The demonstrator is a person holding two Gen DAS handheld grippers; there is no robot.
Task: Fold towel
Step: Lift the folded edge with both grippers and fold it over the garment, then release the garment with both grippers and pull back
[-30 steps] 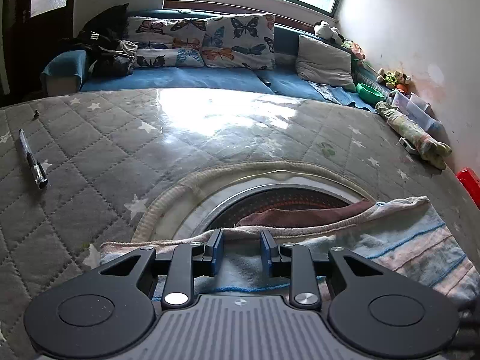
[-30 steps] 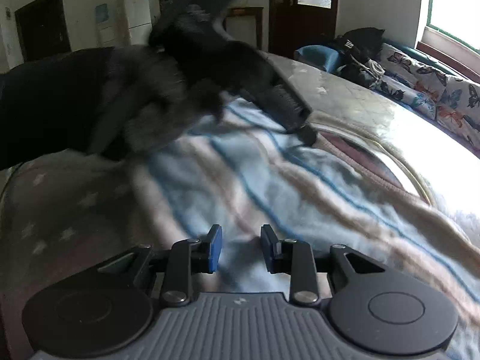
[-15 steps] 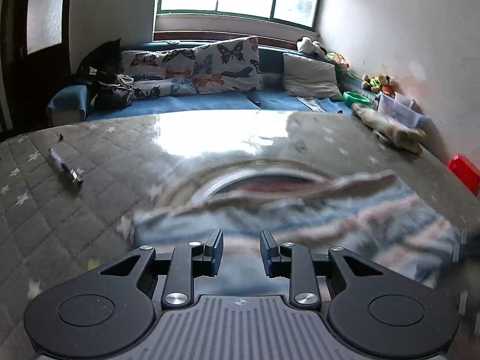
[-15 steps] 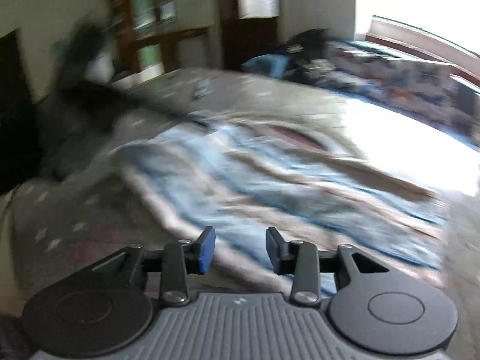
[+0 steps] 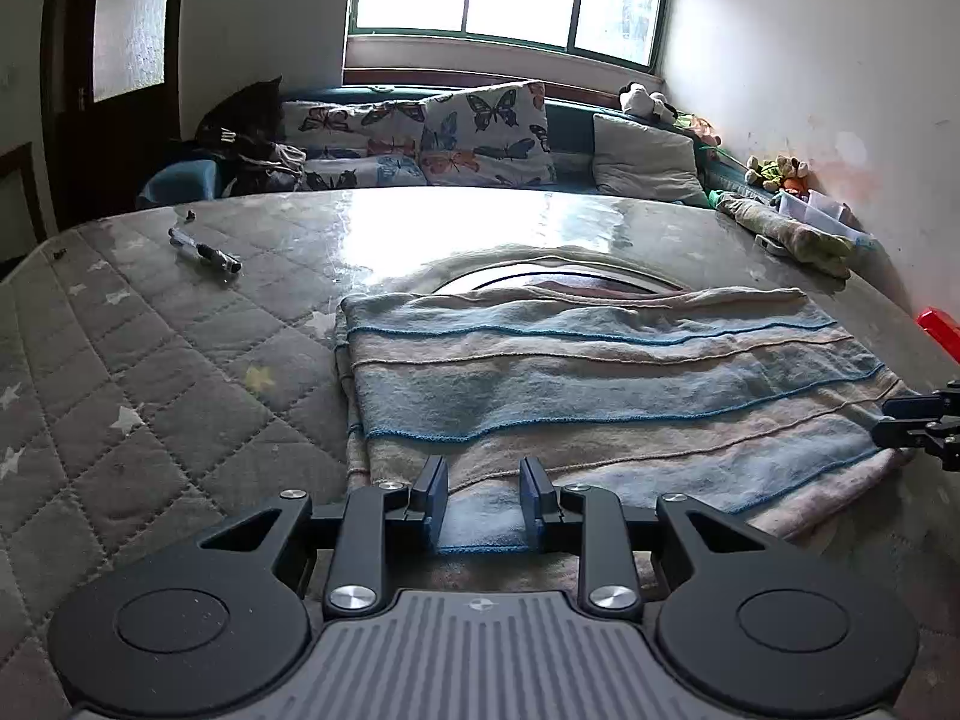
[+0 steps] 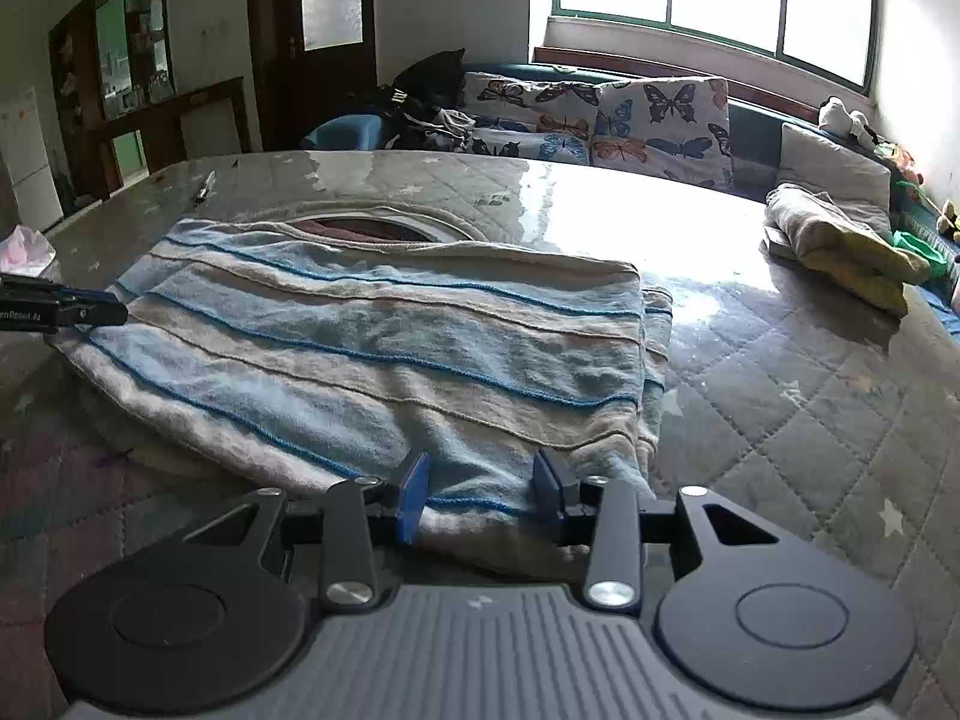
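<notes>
A blue and beige striped towel (image 5: 600, 384) lies folded flat on the quilted grey table cover (image 5: 150, 396), with a second layer showing under its right edge (image 6: 657, 360). My left gripper (image 5: 483, 504) is open just above the towel's near left edge, with the cloth lying loose below its fingers. Over the near right edge, my right gripper (image 6: 480, 498) is open wider. Each gripper shows in the other's view: the right one (image 5: 918, 426) at the towel's right corner, the left one (image 6: 60, 309) at its left corner.
A pen (image 5: 204, 252) lies at the far left of the table. A rolled cloth (image 6: 840, 246) sits at the far right, and a red object (image 5: 939, 324) shows at the right edge. Behind the towel is a round dark inset (image 5: 540, 282). A sofa with butterfly pillows (image 5: 480, 132) stands beyond.
Both grippers have drawn back toward the near edge and risen. The towel, held up and blurred before, now lies flat. The right jaws have spread wider.
</notes>
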